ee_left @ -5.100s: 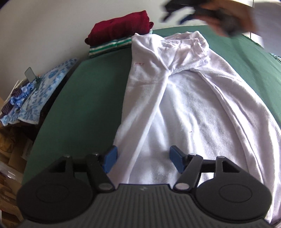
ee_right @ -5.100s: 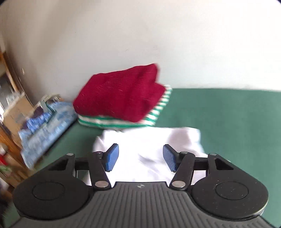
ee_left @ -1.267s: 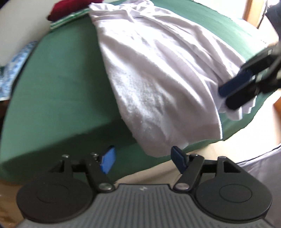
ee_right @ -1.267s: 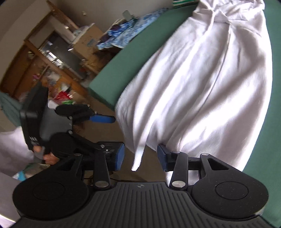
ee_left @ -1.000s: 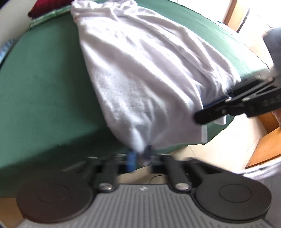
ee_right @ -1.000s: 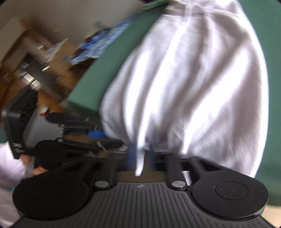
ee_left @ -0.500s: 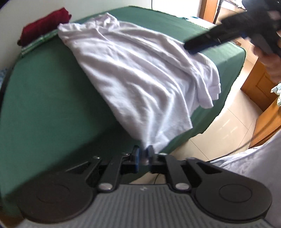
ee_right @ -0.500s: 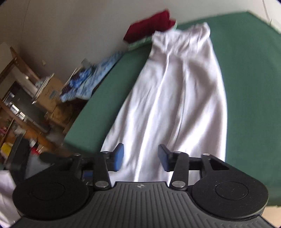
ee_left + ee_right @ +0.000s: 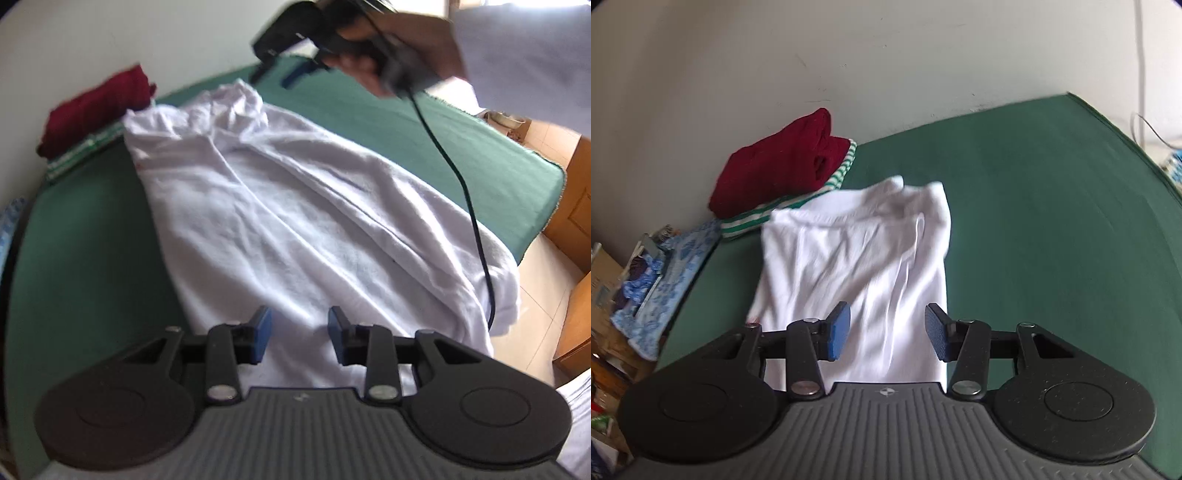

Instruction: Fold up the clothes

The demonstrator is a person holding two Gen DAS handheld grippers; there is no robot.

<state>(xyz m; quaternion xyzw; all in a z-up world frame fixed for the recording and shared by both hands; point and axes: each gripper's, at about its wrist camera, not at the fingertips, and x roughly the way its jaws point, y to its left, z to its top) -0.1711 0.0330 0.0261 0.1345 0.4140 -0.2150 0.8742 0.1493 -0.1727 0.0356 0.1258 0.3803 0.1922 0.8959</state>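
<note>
Both free: left gripper (image 9: 299, 334) opening over the white garment (image 9: 295, 229), right gripper (image 9: 886, 334) apart, empty. Next, probably, grab the far end.

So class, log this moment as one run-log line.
task: fold clothes | white garment: flat on green bed | left gripper: opening, empty | right gripper: open, empty

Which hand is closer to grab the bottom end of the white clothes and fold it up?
Probably the left. The left tongs, opening and empty, sit right over the near end of the white garment. The right tongs are up by its far end.
</note>
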